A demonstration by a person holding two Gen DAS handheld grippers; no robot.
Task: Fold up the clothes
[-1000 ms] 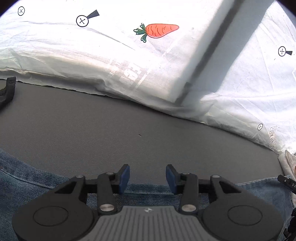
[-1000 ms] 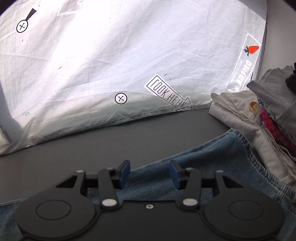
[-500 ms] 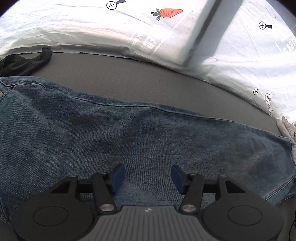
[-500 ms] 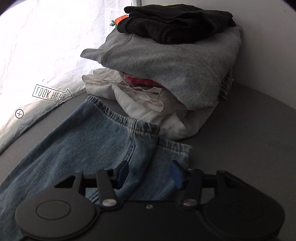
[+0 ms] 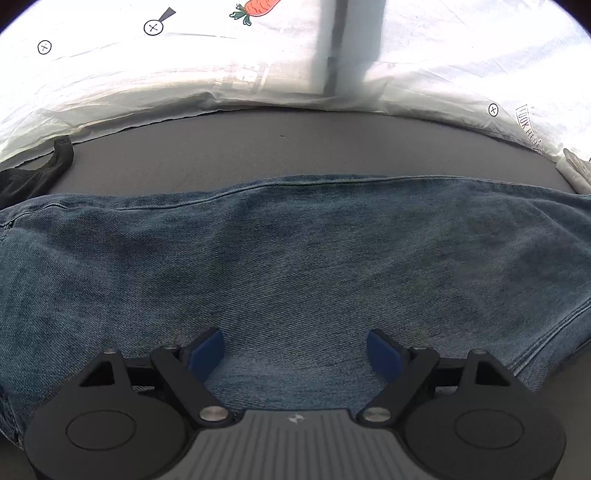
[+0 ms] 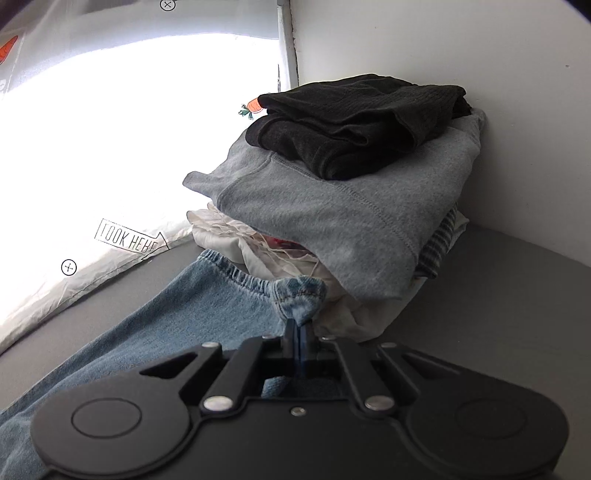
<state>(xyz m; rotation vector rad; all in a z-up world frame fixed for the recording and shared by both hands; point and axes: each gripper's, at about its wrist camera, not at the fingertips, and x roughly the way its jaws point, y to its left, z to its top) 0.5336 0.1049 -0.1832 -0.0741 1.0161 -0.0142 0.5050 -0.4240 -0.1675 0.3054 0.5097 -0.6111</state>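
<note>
A grey tabletop (image 5: 295,147) is seen in both views. Behind it a white sheet (image 5: 110,92) is hung, printed with carrots (image 5: 258,7), crossed circles and a "LOOK HERE" arrow (image 6: 129,240), and lit brightly from behind. A dark upright bar (image 5: 332,48) is shadowed through it. A plain white wall (image 6: 443,44) is met at the right corner.

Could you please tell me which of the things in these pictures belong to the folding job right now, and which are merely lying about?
In the job:
jeans, spread on the grey table
right gripper, shut on the jeans' waistband corner
left gripper, open above the denim

Lying about:
stack of folded clothes
black garment at the left edge
white printed sheet behind
</note>
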